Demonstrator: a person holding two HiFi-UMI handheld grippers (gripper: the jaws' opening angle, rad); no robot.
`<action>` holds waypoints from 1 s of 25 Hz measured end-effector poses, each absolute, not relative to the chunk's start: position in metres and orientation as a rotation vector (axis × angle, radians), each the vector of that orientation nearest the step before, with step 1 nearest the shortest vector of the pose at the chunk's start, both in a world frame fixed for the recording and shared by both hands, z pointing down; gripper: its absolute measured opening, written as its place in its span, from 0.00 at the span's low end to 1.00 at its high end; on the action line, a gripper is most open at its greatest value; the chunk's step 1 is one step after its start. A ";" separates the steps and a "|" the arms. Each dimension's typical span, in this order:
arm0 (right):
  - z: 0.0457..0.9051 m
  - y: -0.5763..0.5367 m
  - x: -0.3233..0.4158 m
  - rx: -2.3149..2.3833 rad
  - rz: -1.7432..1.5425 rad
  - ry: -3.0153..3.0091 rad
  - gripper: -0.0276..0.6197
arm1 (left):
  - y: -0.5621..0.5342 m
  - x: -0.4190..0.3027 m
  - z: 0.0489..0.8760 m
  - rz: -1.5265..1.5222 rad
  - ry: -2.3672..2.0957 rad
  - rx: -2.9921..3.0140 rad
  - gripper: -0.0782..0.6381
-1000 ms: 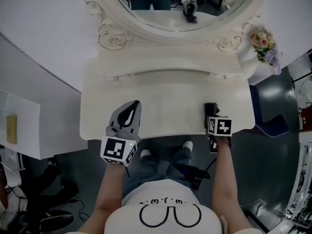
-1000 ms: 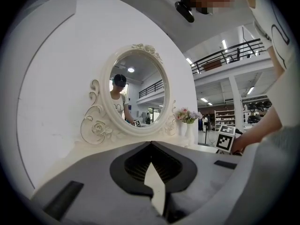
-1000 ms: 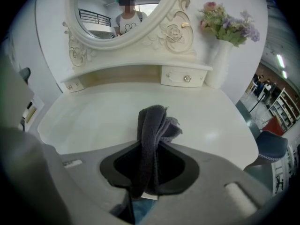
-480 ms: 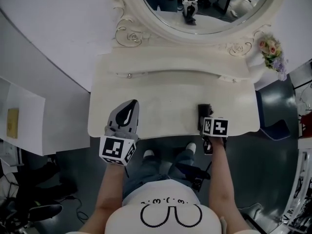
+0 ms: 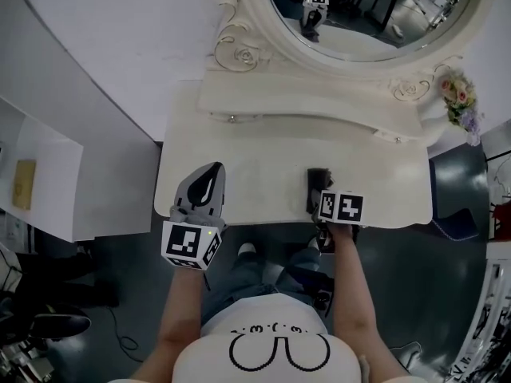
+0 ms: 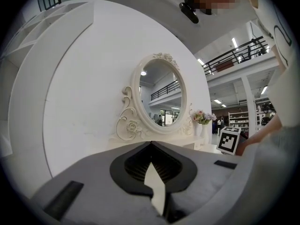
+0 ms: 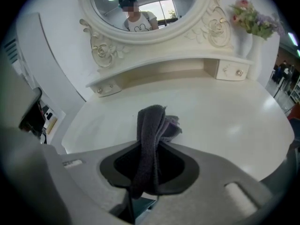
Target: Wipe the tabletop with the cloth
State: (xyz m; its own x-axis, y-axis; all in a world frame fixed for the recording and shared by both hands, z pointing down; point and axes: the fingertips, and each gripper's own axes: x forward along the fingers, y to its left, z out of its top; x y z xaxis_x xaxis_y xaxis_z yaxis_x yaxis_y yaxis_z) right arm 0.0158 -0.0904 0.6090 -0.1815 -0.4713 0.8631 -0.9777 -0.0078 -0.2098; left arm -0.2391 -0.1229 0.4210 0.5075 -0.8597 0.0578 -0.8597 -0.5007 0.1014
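Observation:
A dark grey cloth [image 5: 318,178] lies bunched on the cream tabletop [image 5: 255,162], a little right of the middle near the front edge. My right gripper [image 5: 319,198] points steeply down and is shut on it. In the right gripper view the cloth [image 7: 152,123] runs up between the jaws of that gripper [image 7: 149,146] and folds onto the tabletop [image 7: 225,111]. My left gripper [image 5: 215,168] is held level over the front left part of the table. Its jaws meet at the tips with nothing in them, as the left gripper view also shows for this gripper [image 6: 151,144].
An oval mirror [image 5: 367,14] in an ornate frame stands at the back above a low raised shelf [image 5: 319,106] with small drawers. A vase of flowers [image 5: 461,98] stands at the back right corner. A white side shelf [image 5: 40,190] stands left of the table.
My right gripper has slid left across the tabletop with the cloth. My left gripper has also shifted left, toward the table's left end. Neither gripper's jaws changed.

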 end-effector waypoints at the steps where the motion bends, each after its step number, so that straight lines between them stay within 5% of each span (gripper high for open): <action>1: 0.609 -0.091 0.008 1.499 1.138 -1.708 0.18 | -0.122 -0.244 0.422 0.000 -1.513 2.617 0.11; 25: 0.615 -0.115 -0.182 1.309 1.251 -1.885 0.18 | -0.081 -0.359 0.433 -0.008 -1.790 2.420 0.11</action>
